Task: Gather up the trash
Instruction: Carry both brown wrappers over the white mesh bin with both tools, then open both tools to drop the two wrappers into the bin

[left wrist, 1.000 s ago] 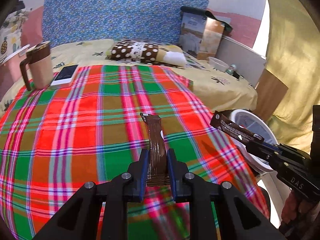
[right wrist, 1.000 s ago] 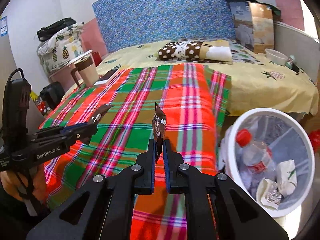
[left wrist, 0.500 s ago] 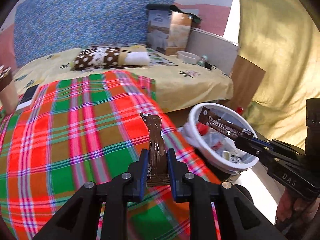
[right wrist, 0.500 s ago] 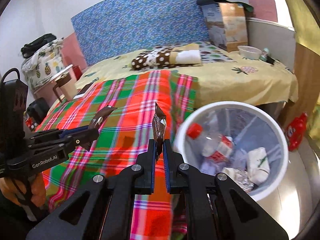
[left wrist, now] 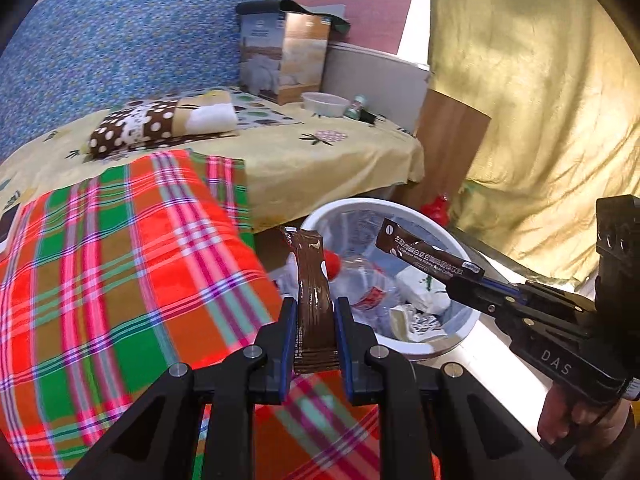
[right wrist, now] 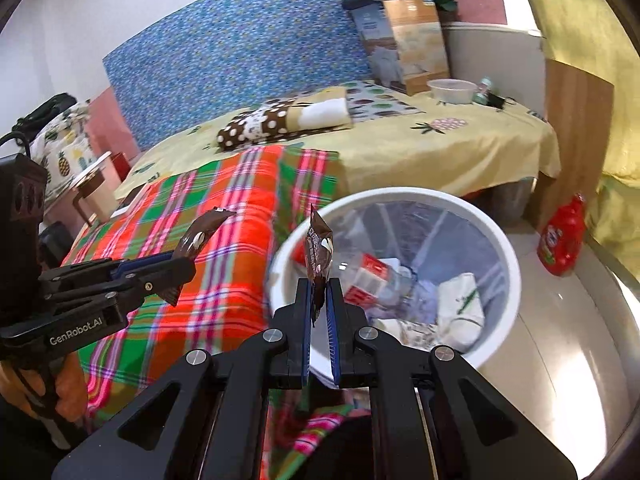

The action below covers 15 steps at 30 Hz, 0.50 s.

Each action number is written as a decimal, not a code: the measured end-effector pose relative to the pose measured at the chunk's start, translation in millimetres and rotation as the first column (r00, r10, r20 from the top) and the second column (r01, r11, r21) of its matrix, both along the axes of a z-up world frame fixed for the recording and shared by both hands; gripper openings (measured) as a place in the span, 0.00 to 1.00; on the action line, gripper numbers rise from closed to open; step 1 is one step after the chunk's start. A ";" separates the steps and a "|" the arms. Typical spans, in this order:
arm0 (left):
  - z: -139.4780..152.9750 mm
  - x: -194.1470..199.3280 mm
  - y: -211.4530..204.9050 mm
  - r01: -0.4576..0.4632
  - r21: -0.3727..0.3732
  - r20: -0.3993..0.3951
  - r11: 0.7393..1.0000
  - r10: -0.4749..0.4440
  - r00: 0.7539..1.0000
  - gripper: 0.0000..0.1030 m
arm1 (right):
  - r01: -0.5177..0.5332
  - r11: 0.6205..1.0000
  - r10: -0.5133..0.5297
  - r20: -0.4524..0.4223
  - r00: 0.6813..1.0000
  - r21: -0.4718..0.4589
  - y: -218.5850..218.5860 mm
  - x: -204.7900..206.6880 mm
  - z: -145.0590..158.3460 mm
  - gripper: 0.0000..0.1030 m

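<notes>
Both sachets were off the bed but not yet dropped. The left gripper [left wrist: 314,330] pinched one sachet [left wrist: 311,280], its long axis running forward along the fingers toward the bin [left wrist: 468,322]. The right gripper [right wrist: 319,312] pinched the other sachet [right wrist: 318,256] edge-on, standing up, over the bin's near rim. The bin already held a bottle [right wrist: 376,280] and crumpled paper [right wrist: 460,308]. Releasing remained.

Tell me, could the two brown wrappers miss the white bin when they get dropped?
Maybe. The left gripper pinches its wrapper above the blanket edge, beside the bin rim, so letting go now would likely land it on the bed. The right gripper holds its wrapper just over the near rim; light packets can flutter and slip outside. The bin already holds a bottle and paper, so wrappers might bounce off.
</notes>
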<state>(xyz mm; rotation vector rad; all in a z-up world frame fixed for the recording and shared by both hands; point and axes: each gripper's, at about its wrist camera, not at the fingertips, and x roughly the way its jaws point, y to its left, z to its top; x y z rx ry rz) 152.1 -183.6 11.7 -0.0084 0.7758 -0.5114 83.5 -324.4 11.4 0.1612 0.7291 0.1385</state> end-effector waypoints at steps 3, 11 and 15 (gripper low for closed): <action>-3.5 1.8 -10.6 0.024 0.002 -0.005 1.000 -0.024 1.000 0.18 | 0.023 1.000 -0.023 -0.011 1.000 0.002 -7.5 0.5 -3.2 0.09; -17.5 15.1 -42.2 0.088 0.015 -0.038 0.996 -0.088 0.995 0.18 | 0.073 0.997 -0.073 -0.049 0.996 0.010 -26.3 3.5 -14.0 0.09; -24.6 21.1 -55.3 0.114 0.021 -0.054 0.993 -0.113 0.992 0.18 | 0.091 0.996 -0.090 -0.064 0.994 0.012 -33.4 6.9 -18.8 0.09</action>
